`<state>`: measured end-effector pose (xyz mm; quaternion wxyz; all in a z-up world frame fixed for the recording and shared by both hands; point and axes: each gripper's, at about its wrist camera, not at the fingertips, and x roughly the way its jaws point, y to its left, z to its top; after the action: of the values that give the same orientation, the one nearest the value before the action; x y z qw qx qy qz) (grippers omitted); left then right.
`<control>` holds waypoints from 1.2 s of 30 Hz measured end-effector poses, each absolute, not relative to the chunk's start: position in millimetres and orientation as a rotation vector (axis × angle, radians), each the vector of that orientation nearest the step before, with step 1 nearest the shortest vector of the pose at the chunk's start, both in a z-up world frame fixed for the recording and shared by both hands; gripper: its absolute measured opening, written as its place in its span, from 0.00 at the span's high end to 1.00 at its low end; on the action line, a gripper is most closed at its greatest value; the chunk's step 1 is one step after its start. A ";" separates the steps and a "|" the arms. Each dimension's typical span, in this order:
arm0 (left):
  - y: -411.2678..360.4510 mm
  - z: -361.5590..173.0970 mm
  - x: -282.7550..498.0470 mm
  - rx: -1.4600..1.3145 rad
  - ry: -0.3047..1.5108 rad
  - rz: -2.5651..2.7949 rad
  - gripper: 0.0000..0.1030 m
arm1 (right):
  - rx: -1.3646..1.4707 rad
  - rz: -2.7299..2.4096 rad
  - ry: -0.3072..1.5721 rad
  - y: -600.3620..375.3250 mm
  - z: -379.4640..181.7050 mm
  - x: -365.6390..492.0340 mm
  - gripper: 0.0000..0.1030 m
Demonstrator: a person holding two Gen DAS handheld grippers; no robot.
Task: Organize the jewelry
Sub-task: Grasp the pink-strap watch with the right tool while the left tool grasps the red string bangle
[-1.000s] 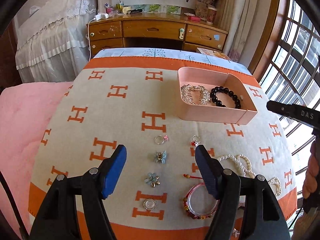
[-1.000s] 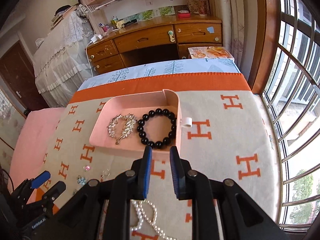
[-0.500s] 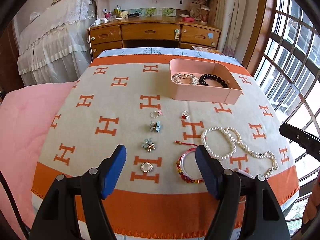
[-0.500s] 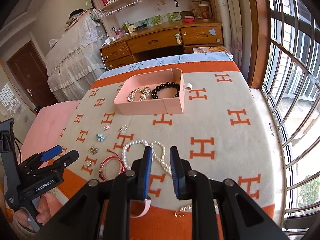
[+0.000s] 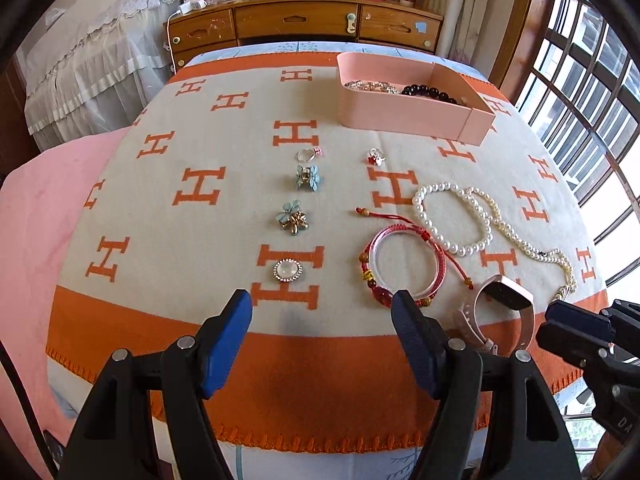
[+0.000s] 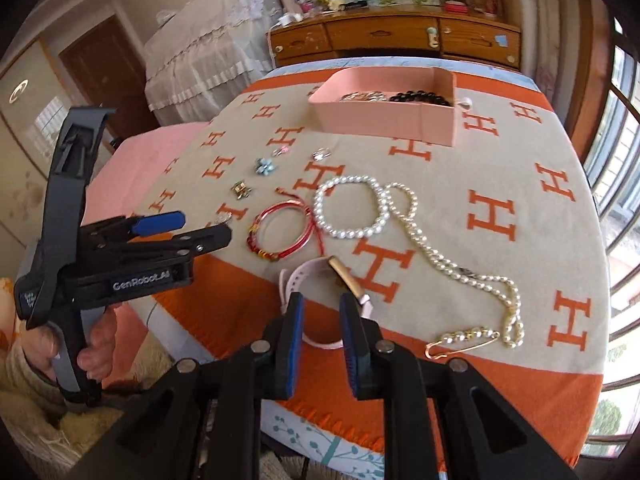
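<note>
A pink box (image 5: 412, 114) (image 6: 384, 120) at the far side holds a silver brooch and a black bead bracelet (image 5: 430, 92). On the blanket lie two rings, two blue flower clips, a round brooch (image 5: 287, 271), a red bracelet (image 5: 402, 266) (image 6: 282, 232), a pearl bracelet (image 5: 452, 220) (image 6: 352, 210), a pearl necklace (image 6: 460, 264), a gold pin (image 6: 464, 340) and a pink watch (image 5: 500, 304) (image 6: 320, 280). My left gripper (image 5: 320, 340) is open and empty above the near edge. My right gripper (image 6: 320, 344) has a narrow gap, just behind the watch, holding nothing.
The orange and beige blanket (image 5: 200, 216) covers a bed; its near edge lies under both grippers. A wooden desk (image 5: 304, 20) stands beyond, a window (image 5: 580, 92) on the right, a lace-covered cabinet (image 5: 88, 60) on the left.
Both grippers have pulled back and lowered toward the near edge of the bed. The right gripper now sits just behind the pink watch. Jaw openings look unchanged.
</note>
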<state>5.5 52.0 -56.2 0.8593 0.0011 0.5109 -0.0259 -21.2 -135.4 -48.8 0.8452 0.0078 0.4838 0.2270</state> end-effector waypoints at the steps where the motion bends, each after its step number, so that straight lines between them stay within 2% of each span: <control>1: 52.2 -58.9 5.4 0.003 1.081 -0.054 0.32 | -0.002 0.499 1.025 -130.3 -50.5 -22.5 0.82; 14: 54.5 -69.3 12.4 -0.015 1.135 -0.058 0.32 | -0.188 0.596 1.108 -92.0 -81.7 -10.2 0.82; 19: 49.7 -71.9 17.3 -0.029 1.152 -0.092 0.32 | -0.268 0.597 1.061 -86.3 -85.4 -16.2 0.82; 22: 45.4 -75.6 22.8 -0.047 1.175 -0.110 0.32 | -0.300 0.578 1.030 -86.4 -85.8 -19.8 0.88; 28: 35.1 -78.0 35.0 -0.041 1.194 -0.114 0.46 | -0.235 0.550 1.017 -104.8 -85.4 -21.4 0.90; 36: 35.7 -75.5 51.1 -0.078 1.239 -0.150 0.50 | -0.127 0.543 1.025 -125.4 -85.8 -20.2 0.90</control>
<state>51.1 35.7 -75.6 0.8107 -0.0367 0.5801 -0.0703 -20.2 -125.4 -85.8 0.8346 -0.0598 0.4839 0.2562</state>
